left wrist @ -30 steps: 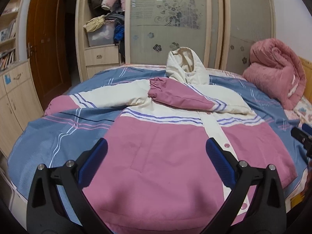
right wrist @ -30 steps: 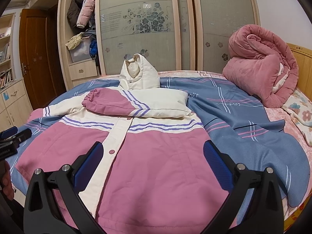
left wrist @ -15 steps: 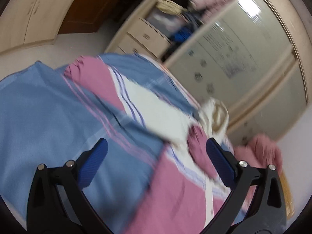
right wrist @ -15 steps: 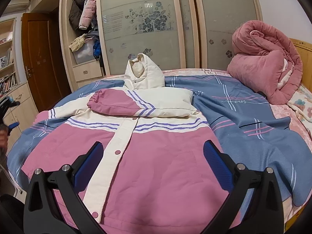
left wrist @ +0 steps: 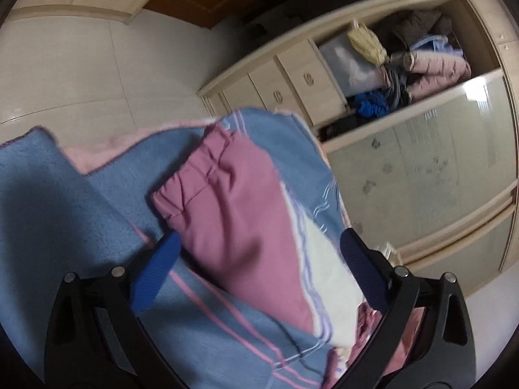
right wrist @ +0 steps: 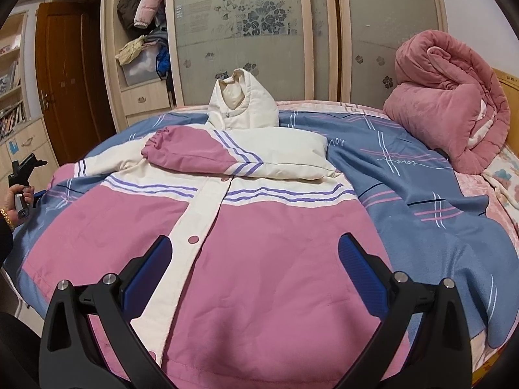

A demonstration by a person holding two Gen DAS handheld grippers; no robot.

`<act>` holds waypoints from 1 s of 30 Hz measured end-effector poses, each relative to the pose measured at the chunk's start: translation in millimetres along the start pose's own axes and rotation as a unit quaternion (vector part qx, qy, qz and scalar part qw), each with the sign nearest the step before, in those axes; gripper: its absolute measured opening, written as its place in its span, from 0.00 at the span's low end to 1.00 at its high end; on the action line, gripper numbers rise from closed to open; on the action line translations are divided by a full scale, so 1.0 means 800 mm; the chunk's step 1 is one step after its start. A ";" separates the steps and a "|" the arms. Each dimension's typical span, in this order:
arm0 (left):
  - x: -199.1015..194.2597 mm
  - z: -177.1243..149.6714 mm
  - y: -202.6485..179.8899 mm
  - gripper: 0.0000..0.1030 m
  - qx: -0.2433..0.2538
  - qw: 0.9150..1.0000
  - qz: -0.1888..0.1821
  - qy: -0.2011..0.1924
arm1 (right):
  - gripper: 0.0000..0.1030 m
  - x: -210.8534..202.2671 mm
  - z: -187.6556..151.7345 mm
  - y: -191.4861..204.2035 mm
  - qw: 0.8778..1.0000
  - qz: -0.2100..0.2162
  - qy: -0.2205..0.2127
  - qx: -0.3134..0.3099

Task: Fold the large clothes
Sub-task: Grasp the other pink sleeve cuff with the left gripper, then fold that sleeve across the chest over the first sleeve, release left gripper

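Observation:
A pink and cream hooded jacket lies face up on the blue bed cover. One sleeve is folded across its chest. The other sleeve stretches out to the left, with its pink cuff lying just ahead of my left gripper, which is open and tilted over it. My right gripper is open and empty above the jacket's hem. In the right wrist view the left gripper shows in a hand at the bed's left edge.
A rolled pink quilt sits at the bed's far right. A wardrobe with frosted sliding doors and open shelves of clothes stands behind the bed. A brown door and tiled floor are on the left.
My left gripper has swung from the jacket's hem out to the left sleeve and tilted, now close over the pink cuff. My right gripper has barely moved.

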State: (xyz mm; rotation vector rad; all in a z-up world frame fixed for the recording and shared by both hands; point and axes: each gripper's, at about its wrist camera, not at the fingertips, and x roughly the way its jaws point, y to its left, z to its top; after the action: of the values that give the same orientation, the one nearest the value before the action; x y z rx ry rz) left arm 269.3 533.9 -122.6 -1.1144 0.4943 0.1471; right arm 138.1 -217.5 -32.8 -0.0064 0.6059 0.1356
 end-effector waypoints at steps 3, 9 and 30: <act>0.023 -0.010 0.006 0.96 0.017 0.999 0.020 0.030 | 0.99 0.006 -0.001 0.003 1.000 0.003 0.007 -0.001; 0.039 0.002 0.009 0.85 0.018 0.999 0.034 0.019 | 0.99 0.012 -0.005 0.012 1.000 0.009 0.015 -0.011; 0.096 -0.314 -0.482 0.21 0.623 0.780 0.040 -0.049 | 0.99 0.002 0.000 0.007 1.000 0.026 0.014 0.002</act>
State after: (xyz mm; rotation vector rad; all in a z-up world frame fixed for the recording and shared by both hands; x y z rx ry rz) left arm 397.0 130.4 73.5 0.2300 0.4133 -0.0645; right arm 138.7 -212.0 -33.6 0.0118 0.6340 0.1848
